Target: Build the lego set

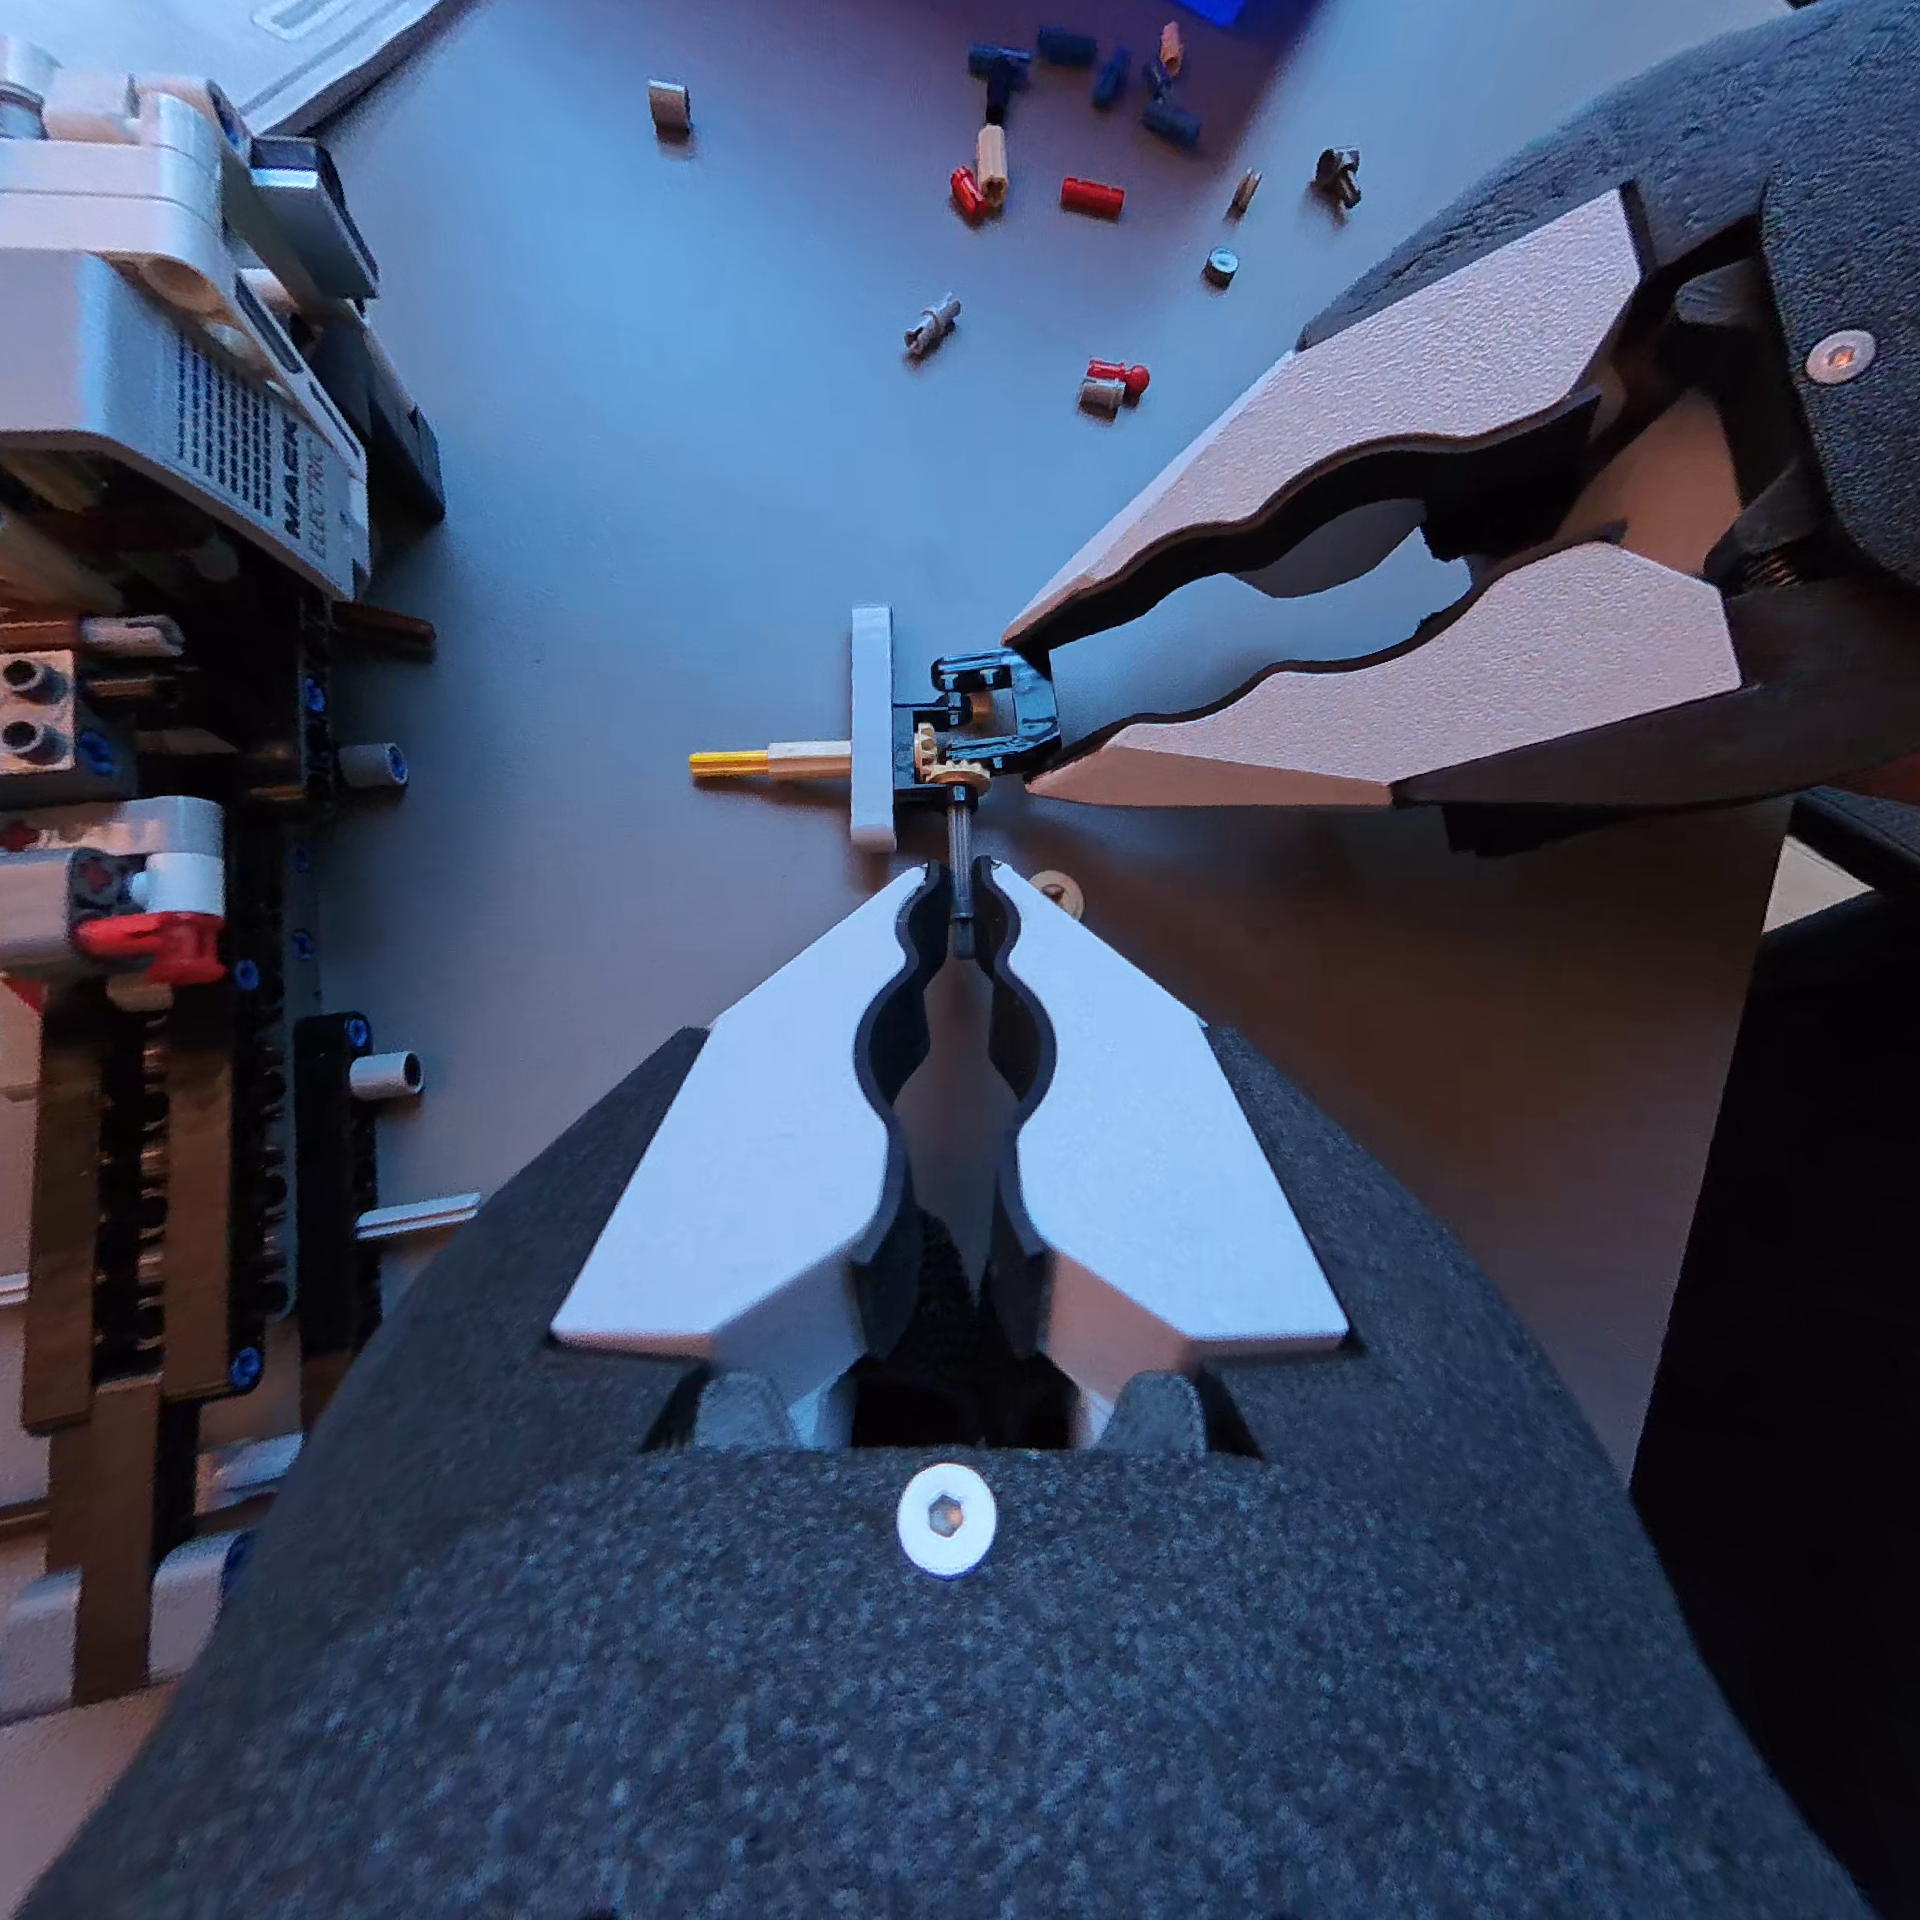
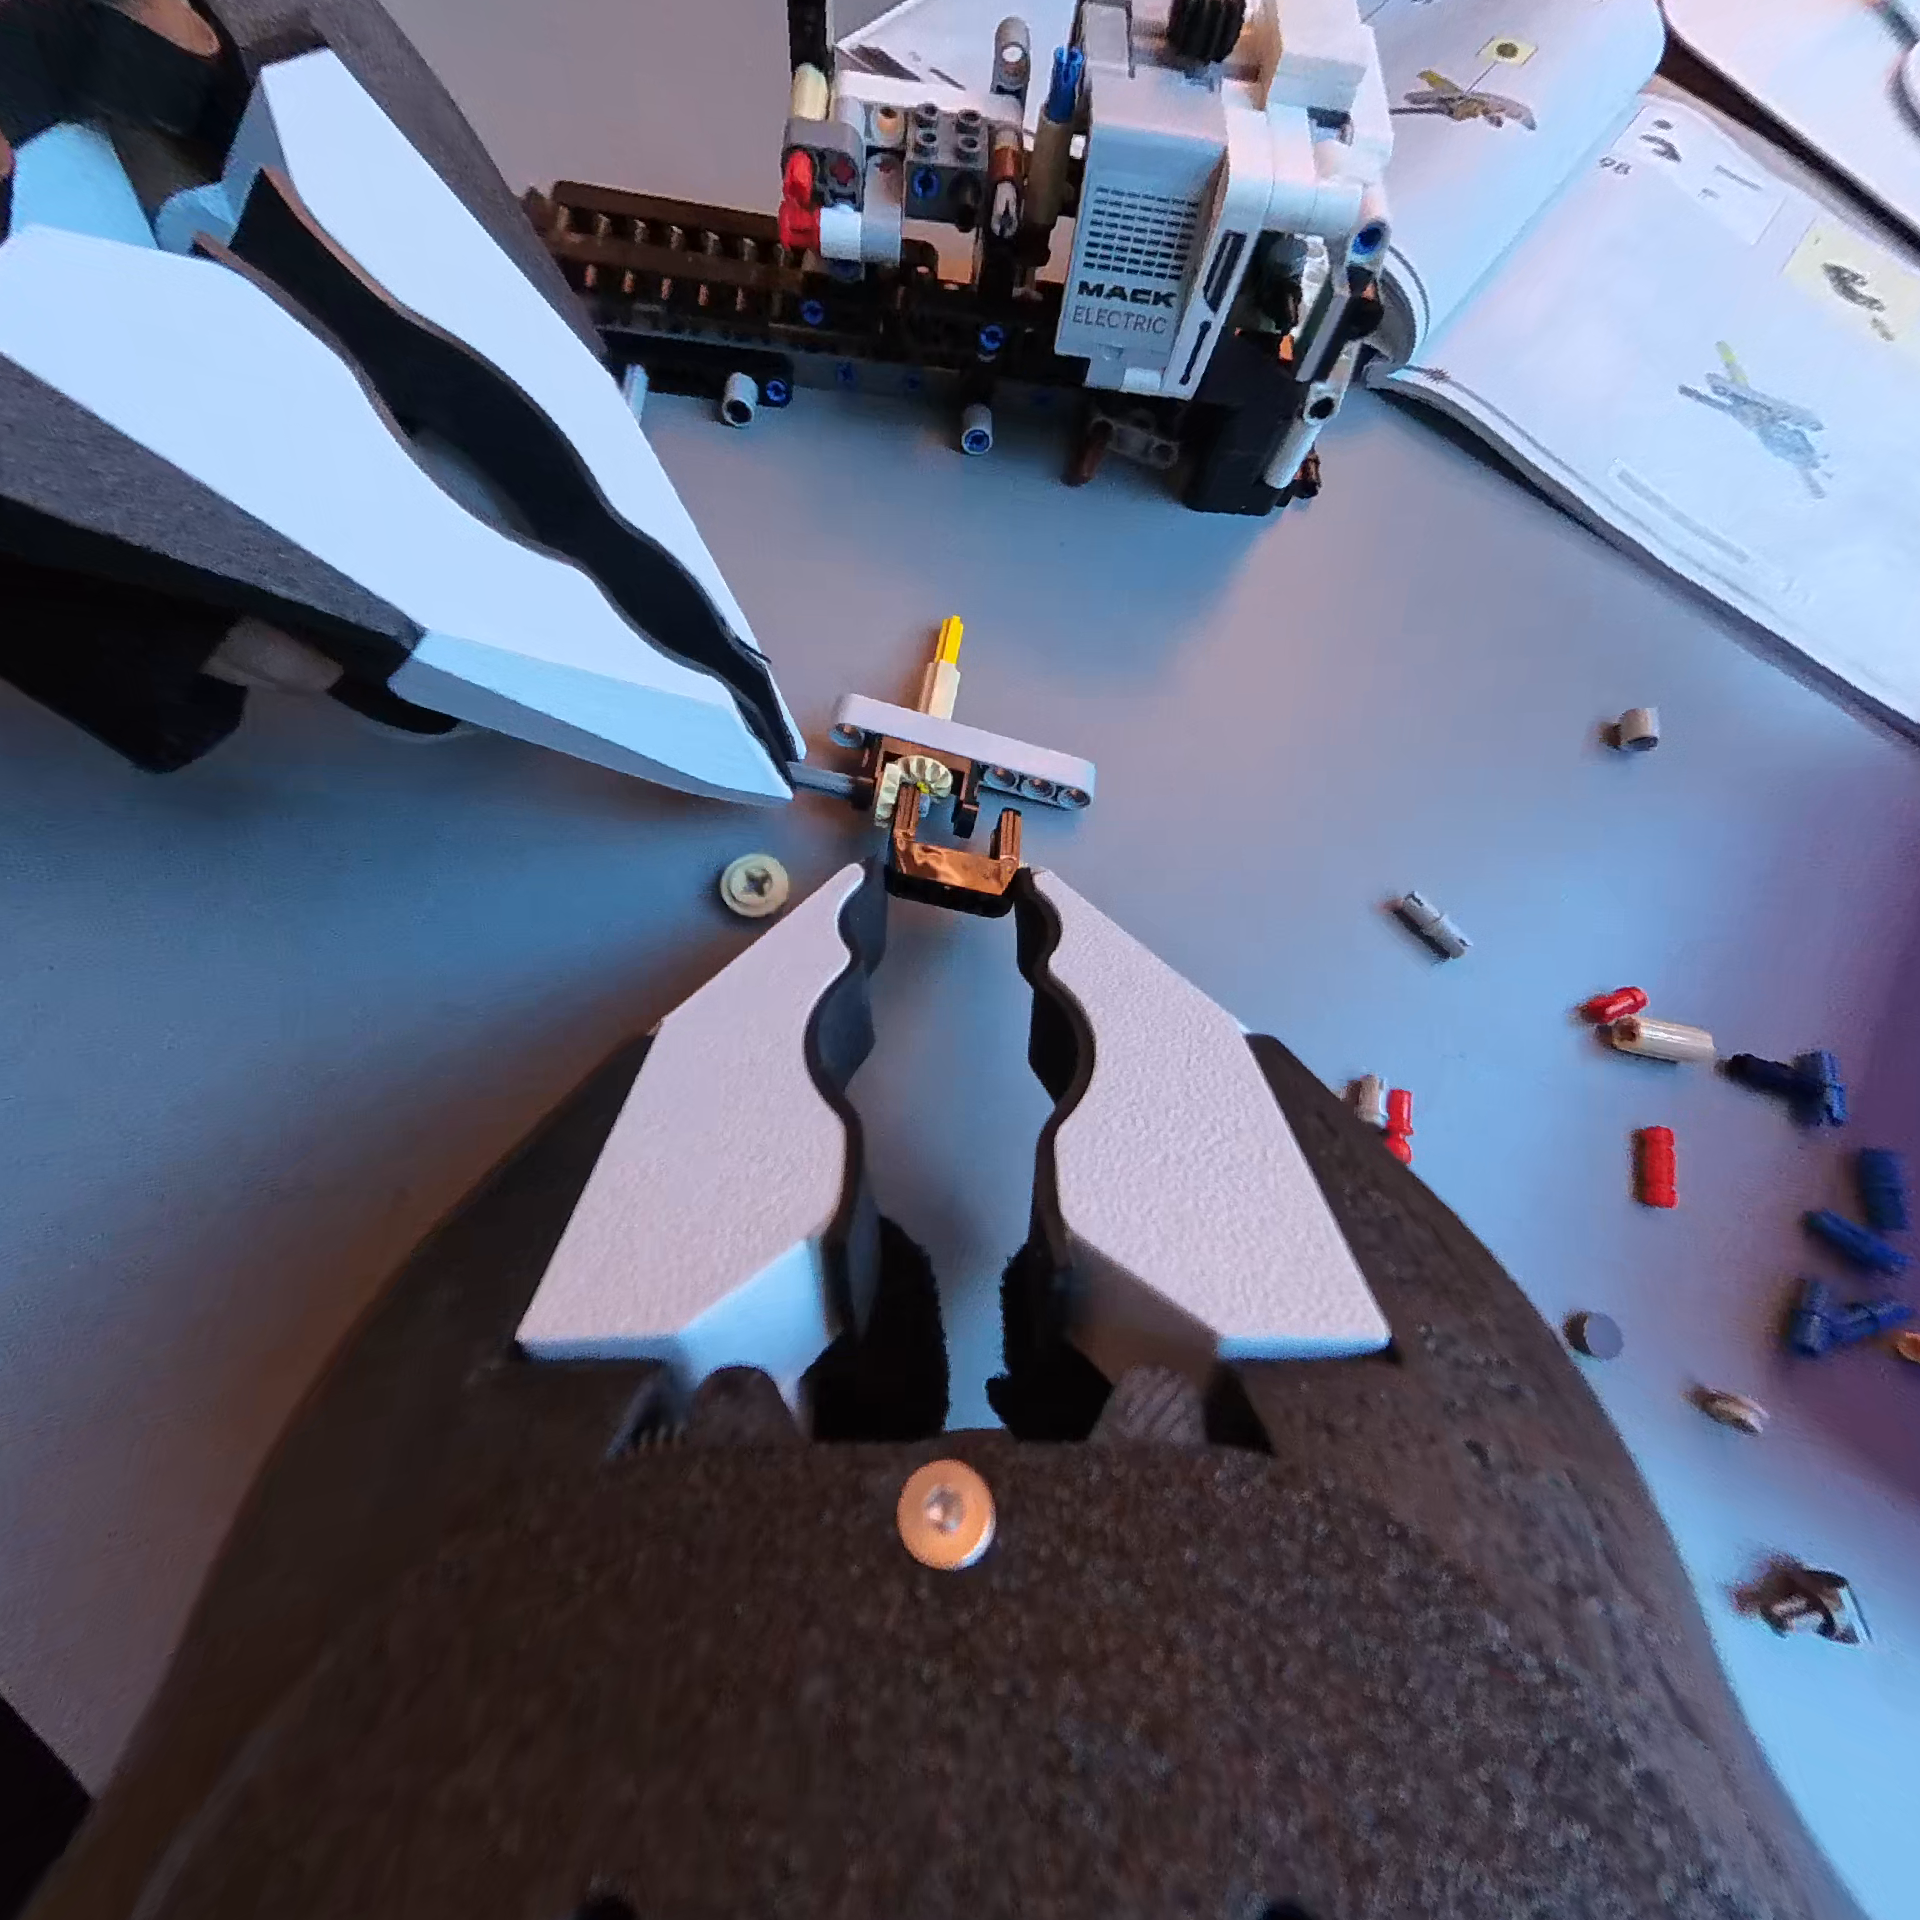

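Observation:
A small sub-assembly lies mid-table: a grey beam (image 1: 871,727) with a tan and yellow axle (image 1: 769,764), tan gears (image 1: 940,764) and a black frame (image 1: 997,717). My left gripper (image 1: 964,883) is shut on a thin grey axle (image 1: 962,842) that runs into the gears. My right gripper (image 2: 951,883) is shut on the black frame (image 2: 951,878); it also shows in the left wrist view (image 1: 1039,717). The left gripper shows in the right wrist view (image 2: 784,774), holding the grey axle (image 2: 826,779). The beam (image 2: 966,753) lies just beyond the frame.
The half-built truck model (image 2: 1039,239) stands at the table's far side, and shows at the left in the left wrist view (image 1: 156,727). An open instruction booklet (image 2: 1662,364) lies beside it. Several loose pins and connectors (image 2: 1662,1143) are scattered nearby. A tan round piece (image 2: 755,885) lies beside the assembly. Both grippers' tips are close together, under 4 cm apart.

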